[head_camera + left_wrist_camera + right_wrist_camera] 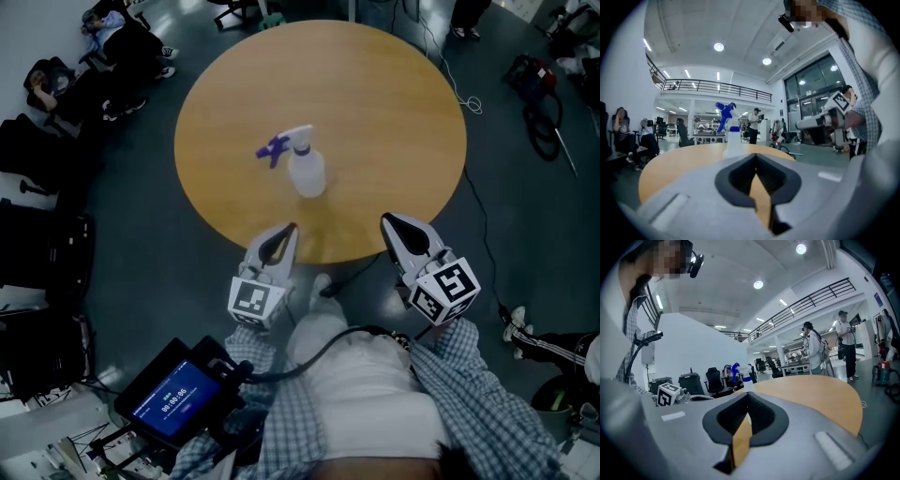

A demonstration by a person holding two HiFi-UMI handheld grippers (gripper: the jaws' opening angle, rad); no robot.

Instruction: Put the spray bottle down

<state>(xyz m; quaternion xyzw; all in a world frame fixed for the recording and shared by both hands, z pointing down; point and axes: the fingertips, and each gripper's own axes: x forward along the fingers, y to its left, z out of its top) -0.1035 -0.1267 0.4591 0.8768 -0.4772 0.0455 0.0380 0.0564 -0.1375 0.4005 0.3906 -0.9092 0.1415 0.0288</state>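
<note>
- Here, bottle (pixel 307 171) stands upright near the middle of table (pixel 403 103).
- Jaws closed on nothing: left gripper (pixel 292 228), at the table's near edge.
- Jaws closed on nothing: right gripper (pixel 385 220), beside it, apart from bottle.

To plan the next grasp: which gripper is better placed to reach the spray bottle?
Probably the left gripper: it sits nearer the spray bottle, which stands almost straight ahead of it. The right gripper is farther aside.
</note>
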